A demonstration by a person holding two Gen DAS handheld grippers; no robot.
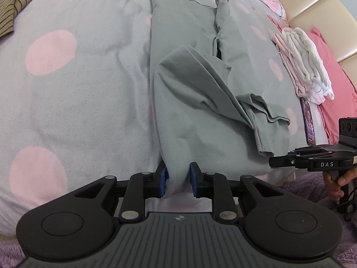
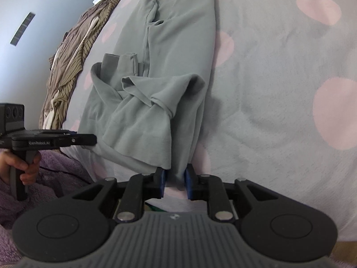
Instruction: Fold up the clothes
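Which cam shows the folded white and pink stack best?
Left wrist. The stack of folded clothes lies in plain view on the bedspread, beside a pink pillow. The right wrist view does not show it at all.

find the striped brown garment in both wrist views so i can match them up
Left wrist view: striped brown garment in the top left corner, at the far edge of the bed.
Right wrist view: striped brown garment runs down the left side, left of the grey-green garment.
Shared landmark: the grey-green garment, lengthwise mid-picture on the pink-dotted bedspread.
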